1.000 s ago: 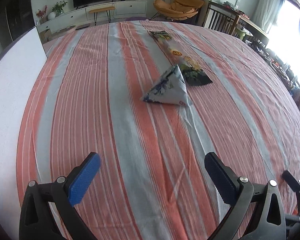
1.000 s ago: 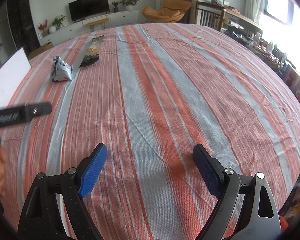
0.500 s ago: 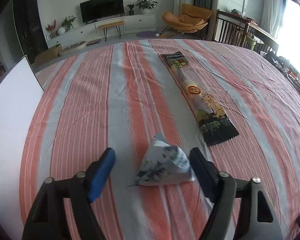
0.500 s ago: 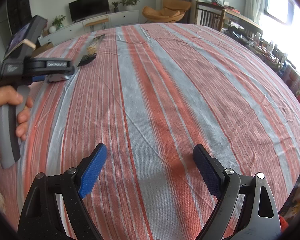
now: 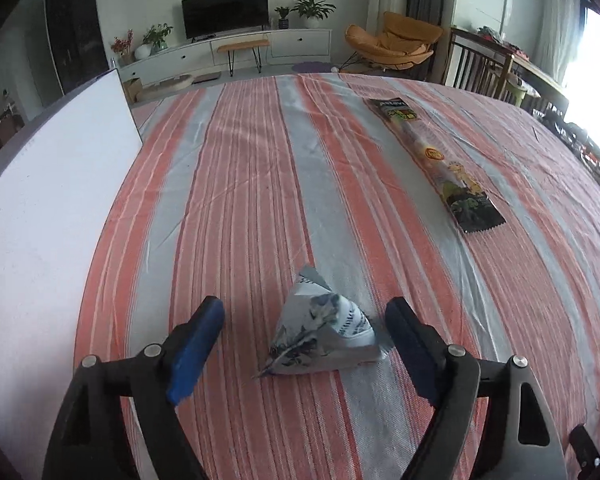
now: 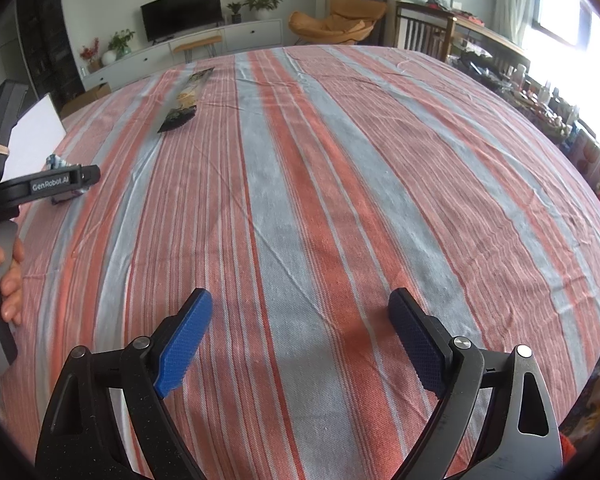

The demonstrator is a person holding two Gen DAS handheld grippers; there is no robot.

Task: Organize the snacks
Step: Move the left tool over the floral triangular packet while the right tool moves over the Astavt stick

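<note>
Two snacks lie on the striped cloth of the counter (image 5: 260, 184): one pyramid-shaped packet (image 5: 324, 330), white with a blue-grey leaf print, and one long flat snack stick (image 5: 432, 156) in a dark wrapper with a cartoon dinosaur. The two sit well apart, the stick farther back and to the right in the left wrist view.

The left claw (image 5: 302, 346) straddles the pyramid packet, which stands on the cloth between the two blue pads. Its jaws have just been opening and now stand wide; the left pad is clearly off the packet, while the right pad sits just beside the packet's lower corner, and contact there is hard to judge. One white board (image 5: 48, 216) borders the cloth on the left, its near end cut off by the frame.

The right claw (image 6: 300, 338) hangs wide open over bare cloth with nothing between its pads. From its camera the left tool enters at the left edge, gripped by a person's hand (image 6: 8, 276) of which only a few fingers show. That tool covers most of the pyramid packet, leaving just a sliver of print visible. The snack stick appears there small and foreshortened, its printing unreadable. Bright window glare washes out the room's right side.
</note>
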